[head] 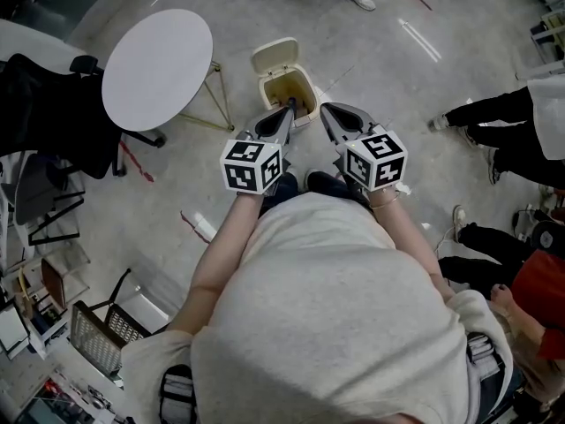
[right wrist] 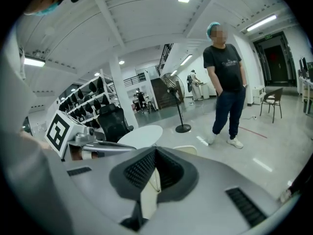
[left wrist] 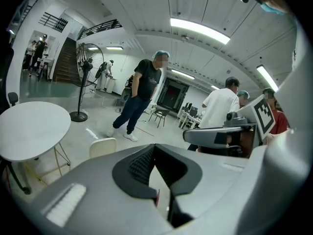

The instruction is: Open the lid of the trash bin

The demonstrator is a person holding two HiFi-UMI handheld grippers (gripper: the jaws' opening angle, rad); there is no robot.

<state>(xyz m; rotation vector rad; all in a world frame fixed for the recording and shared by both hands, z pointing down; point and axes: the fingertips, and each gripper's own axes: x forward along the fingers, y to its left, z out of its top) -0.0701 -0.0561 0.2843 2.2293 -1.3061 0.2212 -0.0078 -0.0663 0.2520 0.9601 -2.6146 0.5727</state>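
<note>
okay, cream plastic trash bin [head: 297, 97], lid [head: 274, 57] already up; my left gripper [head: 289, 105] and right gripper [head: 324, 109] pressed together, empty. opening looks done, i'd just lift clear.

The cream plastic trash bin [head: 301, 88] stands on the grey polished floor [head: 388, 69] at the person's 12 o'clock, with its lid [head: 273, 56] raised at the bin's far edge. The round white table [head: 157, 69] is at the bin's 9 o'clock, and a black office chair [head: 44, 104] lies beyond it. The left gripper [head: 290, 106] reaches over the bin's near rim. The right gripper [head: 325, 109] is just beside the bin's 4 o'clock corner. Bystanders' legs [head: 494, 111] are at 3 o'clock, well apart.
</note>
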